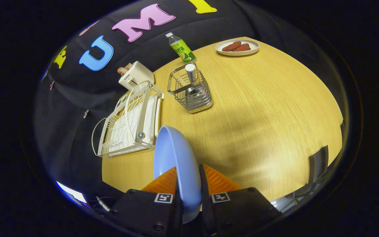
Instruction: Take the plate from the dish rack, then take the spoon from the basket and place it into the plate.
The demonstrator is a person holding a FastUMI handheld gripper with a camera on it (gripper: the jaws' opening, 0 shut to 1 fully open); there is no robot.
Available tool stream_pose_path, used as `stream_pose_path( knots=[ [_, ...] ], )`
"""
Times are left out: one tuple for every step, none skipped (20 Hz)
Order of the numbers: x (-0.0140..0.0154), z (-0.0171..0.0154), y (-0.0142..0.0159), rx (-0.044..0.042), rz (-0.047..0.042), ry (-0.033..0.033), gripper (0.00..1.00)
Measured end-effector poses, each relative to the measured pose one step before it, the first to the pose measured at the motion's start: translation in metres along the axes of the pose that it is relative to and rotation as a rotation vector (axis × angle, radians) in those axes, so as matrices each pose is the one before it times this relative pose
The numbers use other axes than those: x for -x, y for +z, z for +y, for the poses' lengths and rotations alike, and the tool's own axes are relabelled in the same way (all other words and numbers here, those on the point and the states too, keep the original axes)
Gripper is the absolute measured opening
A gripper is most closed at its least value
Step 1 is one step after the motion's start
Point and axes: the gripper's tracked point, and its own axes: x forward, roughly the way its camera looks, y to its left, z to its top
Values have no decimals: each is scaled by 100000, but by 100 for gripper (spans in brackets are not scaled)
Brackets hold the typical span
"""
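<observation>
the gripper (pixel 189 184) has its two fingers closed nearly together, pinching the rim of a light blue plate (pixel 174 158) from either side. the plate stands on edge between the fingers and rises ahead of them, its hollow side turned to the left, held clear above the wooden table (pixel 268 108).

just beyond the plate's upper edge and to the left sits the white wire dish rack (pixel 130 121), lying at the table's left border with its slots bare. ahead of the fingers and a little to the right of the rack stands a wire basket (pixel 189 90) on a solid base; the spoon (pixel 191 75) stands upright in it, its rounded handle end poking above the basket's rim.

behind the rack, farther from the gripper, is a white toaster (pixel 135 75) with something brownish sticking out of its top. beyond the basket is a bottle with a green label (pixel 180 48), tilted in the fisheye view. far ahead and to the right, near the table's far edge, a pale plate carries two reddish-brown sausages (pixel 236 46).
</observation>
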Motion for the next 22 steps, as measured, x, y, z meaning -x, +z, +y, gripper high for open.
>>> stream_pose_path(
  knots=[
    [50,-2,106,-523,-27,650,28],
    [-87,-236,-155,156,303,-446,29],
    [-119,-554,-45,656,147,-1545,30],
    [-138,-613,-58,214,308,-1767,31],
    [78,-291,140,-760,121,-1037,33],
    [-399,-167,35,-1067,157,-601,34],
    [-285,-354,201,-428,-49,-1857,35],
    [51,-545,-50,448,-27,-2205,37],
    [54,-531,-55,569,41,-2230,39],
    [155,-237,-86,364,-392,-711,42],
    [155,26,303,-495,-875,323,45],
    [182,41,211,-484,-850,70,46],
    [168,51,283,16,-1118,-119,47],
    [174,66,207,450,-805,-125,48],
    [286,107,249,932,-637,30,55],
    [133,78,281,1204,-952,-74,57],
    [167,42,271,1272,-801,-247,61],
    [313,74,105,1249,-507,-279,65],
    [209,109,261,1298,-853,-125,73],
    [330,156,236,1376,-944,-234,78],
    [358,98,428,1490,-1102,-441,88],
    [417,69,420,1646,-1554,-613,91]
  ],
)
